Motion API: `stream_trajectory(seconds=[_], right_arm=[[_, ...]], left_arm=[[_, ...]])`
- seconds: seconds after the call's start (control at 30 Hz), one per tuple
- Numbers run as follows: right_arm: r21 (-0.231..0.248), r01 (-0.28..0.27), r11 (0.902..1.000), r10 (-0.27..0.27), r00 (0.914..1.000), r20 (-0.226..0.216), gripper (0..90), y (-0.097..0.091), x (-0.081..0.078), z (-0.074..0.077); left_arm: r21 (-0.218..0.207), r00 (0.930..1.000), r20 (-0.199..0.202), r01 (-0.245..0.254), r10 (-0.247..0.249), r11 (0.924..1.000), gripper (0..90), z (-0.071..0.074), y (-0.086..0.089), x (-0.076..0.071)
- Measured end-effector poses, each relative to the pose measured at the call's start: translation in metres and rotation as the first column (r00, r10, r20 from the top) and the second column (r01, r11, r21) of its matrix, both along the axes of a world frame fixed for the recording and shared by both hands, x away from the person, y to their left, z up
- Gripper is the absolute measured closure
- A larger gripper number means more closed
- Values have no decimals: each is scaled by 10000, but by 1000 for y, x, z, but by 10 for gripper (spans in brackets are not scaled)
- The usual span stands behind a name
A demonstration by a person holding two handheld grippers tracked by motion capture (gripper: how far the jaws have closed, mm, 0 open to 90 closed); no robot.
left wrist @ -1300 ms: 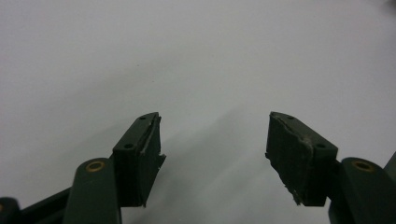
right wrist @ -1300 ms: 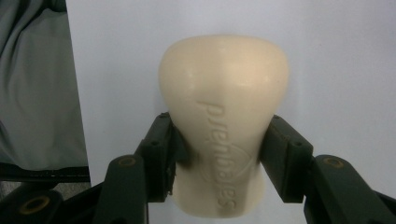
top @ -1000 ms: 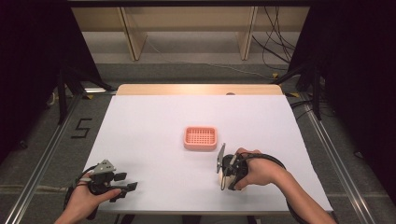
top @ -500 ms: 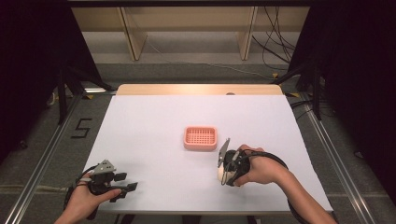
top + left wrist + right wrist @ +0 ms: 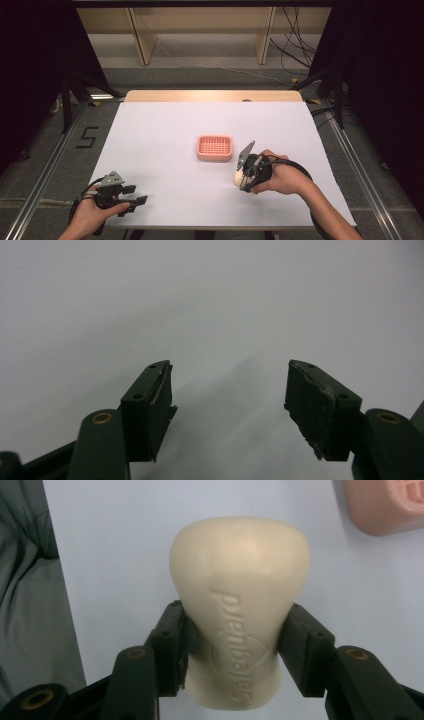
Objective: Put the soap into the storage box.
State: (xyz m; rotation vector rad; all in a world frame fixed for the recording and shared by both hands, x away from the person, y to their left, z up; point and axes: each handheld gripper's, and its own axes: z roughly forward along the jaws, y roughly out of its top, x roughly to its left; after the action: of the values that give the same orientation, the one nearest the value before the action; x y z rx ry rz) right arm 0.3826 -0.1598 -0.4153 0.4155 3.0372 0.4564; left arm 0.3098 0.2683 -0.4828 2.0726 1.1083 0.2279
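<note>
Soap bar, cream-coloured and stamped "Safeguard", sat clenched between the two black jaws of the right gripper, which pressed in on its narrowed waist from both sides. From the high view the right gripper was held in the person's right hand over the worktop, toward the near right part of its white surface, with the soap bar showing pale at the gripper's tip, just above or on the surface; which one could not be told. A pink soap dish with a gridded bottom rested near the middle of the worktop, close to the soap but apart from it; its corner showed at the upper right of the right gripper view.

Near the worktop's near left corner, the left hand held the left gripper. Its jaws stood spread wide with nothing between them, over bare white surface, as the left gripper view showed.
</note>
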Motion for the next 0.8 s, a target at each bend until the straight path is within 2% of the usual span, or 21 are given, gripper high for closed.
stream_trajectory(seconds=[0.03, 0.17, 0.23, 0.37, 0.47, 0.5, 0.57, 0.6, 0.63, 0.67, 0.8], right_arm=[[80, -42, 10000, 40, 9998, 188, 504, -1, 1, 1], [127, 166, 9998, -168, 9997, 181, 504, -3, 2, 4], [186, 64, 9998, -69, 9996, 276, 504, -4, 4, 5], [228, 389, 9990, -396, 9988, 291, 504, -6, 6, 8], [338, 192, 9992, -206, 9990, 399, 504, -6, 8, 7], [300, 311, 9991, -321, 9989, 340, 504, -6, 8, 8], [302, 600, 9977, -610, 9976, 341, 504, -6, 7, 8], [352, 314, 9989, -326, 9989, 345, 504, -6, 10, 8], [398, 267, 9989, -284, 9987, 426, 504, -7, 11, 8], [398, 267, 9989, -284, 9987, 426, 504, -7, 11, 8], [389, 327, 9987, -346, 9983, 479, 504, -7, 13, 10]], left_arm=[[44, 10000, -9, -19, 19, 10000, 350, 0, 0, 0], [24, 10000, -13, 58, -58, 10000, 350, 0, 0, 0], [15, 10000, -8, 55, -55, 10000, 350, 0, 0, 0], [15, 10000, -4, 66, -66, 10000, 350, 0, 0, 0], [25, 10000, -10, 67, -67, 10000, 350, 0, 1, 0], [-89, 10000, 31, -6, 6, 10000, 350, 0, 0, 0], [-53, 10000, 23, -13, 13, 10000, 350, 0, 0, 0], [-24, 10000, 12, -11, 11, 10000, 350, 0, 0, 0], [-32, 10000, 33, -4, 4, 10000, 349, 0, 0, 0], [82, 10000, 6, 5, -5, 10000, 349, 0, 1, 1], [37, 10000, 9, 69, -69, 10000, 350, 0, 1, 0]])
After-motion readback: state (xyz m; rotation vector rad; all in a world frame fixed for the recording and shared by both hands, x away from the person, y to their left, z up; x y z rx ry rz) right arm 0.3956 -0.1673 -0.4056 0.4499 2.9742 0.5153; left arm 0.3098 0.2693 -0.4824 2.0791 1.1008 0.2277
